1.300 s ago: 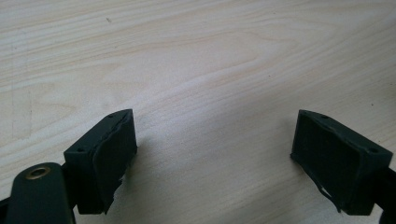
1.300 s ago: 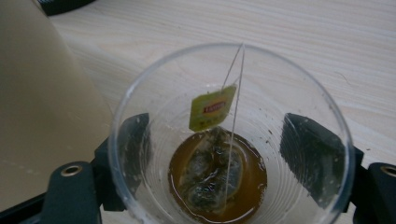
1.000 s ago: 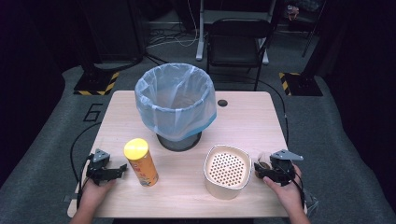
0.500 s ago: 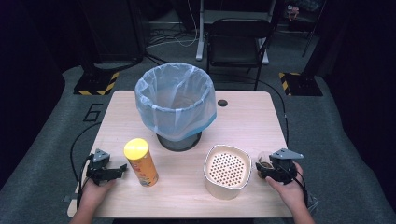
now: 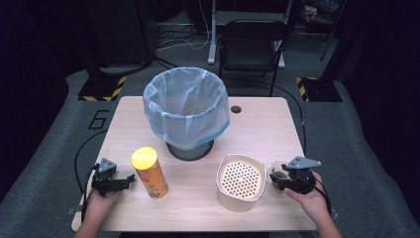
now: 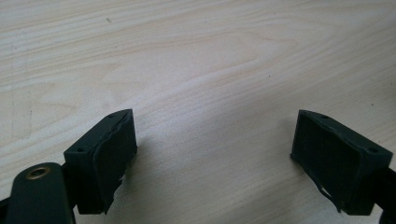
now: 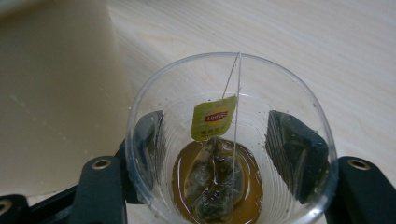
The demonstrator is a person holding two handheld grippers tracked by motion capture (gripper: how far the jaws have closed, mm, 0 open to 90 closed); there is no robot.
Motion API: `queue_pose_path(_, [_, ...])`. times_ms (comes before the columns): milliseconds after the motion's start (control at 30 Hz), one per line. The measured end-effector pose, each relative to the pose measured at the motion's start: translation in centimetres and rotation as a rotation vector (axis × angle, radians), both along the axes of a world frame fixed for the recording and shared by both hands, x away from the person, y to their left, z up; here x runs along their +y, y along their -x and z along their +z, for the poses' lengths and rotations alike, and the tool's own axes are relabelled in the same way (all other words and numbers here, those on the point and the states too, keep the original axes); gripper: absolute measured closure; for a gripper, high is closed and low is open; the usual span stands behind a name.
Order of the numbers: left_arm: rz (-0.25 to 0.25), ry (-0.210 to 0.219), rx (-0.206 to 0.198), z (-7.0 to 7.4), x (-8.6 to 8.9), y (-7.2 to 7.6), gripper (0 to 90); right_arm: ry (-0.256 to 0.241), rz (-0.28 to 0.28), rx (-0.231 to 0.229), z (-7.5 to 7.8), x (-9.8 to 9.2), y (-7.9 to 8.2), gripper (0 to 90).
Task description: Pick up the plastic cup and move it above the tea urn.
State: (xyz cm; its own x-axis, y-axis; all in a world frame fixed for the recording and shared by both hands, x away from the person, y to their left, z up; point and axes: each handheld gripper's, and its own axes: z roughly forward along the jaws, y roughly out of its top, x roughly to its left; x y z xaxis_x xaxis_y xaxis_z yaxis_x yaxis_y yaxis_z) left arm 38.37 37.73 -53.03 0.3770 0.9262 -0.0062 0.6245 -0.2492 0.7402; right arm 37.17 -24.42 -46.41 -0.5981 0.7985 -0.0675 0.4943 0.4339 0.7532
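A clear plastic cup (image 7: 231, 140) holds a used tea bag (image 7: 212, 184) with a yellow tag in a little brown liquid. It stands upright on the table just right of the cream perforated container (image 5: 241, 181). My right gripper (image 7: 215, 149) has one jaw on each side of the cup, and both pads (image 7: 292, 156) lie against its wall. From above, the right gripper (image 5: 280, 179) and cup (image 5: 277, 168) sit near the table's front right. My left gripper (image 5: 128, 179) rests open on bare wood at the front left, its pads (image 6: 109, 154) wide apart, just left of an orange chip can (image 5: 149, 172) with a yellow lid.
A bin lined with a blue bag (image 5: 186, 111) stands mid-table, behind the can and container. A small dark hole (image 5: 236, 109) marks the table (image 5: 267, 131) to the bin's right. A black chair (image 5: 252, 42) stands beyond the far edge.
The right gripper has edged slightly left, toward the container, around the cup. The left hand has stayed put.
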Motion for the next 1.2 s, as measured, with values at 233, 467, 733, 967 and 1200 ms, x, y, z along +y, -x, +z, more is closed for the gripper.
queue_pose_path(233, [0.0, 0.0, 0.0, 0.0, 0.0, 0.0, 13.8, 0.1, 0.103, -0.047, 2.4, 0.9, -1.5, 37.7])
queue_pose_path(467, [-0.001, 0.001, 0.001, 0.0, 0.0, 0.0, 13.8, 0.12, 0.153, -0.096, 4.9, 1.2, -3.6, 38.1])
queue_pose_path(733, [0.0, 0.001, 0.001, 0.0, 0.0, 0.0, 13.8, 0.058, 0.222, -0.107, 6.2, 2.4, -5.7, 39.0])
queue_pose_path(967, [0.0, 0.0, 0.0, 0.0, 0.0, 0.0, 13.8, 0.057, 0.287, -0.155, 6.6, 4.0, -6.4, 39.5])
queue_pose_path(1200, [-0.002, 0.005, 0.003, 0.0, 0.0, 0.0, 13.8, 0.08, 0.323, -0.207, 7.1, 5.1, -6.8, 39.6])
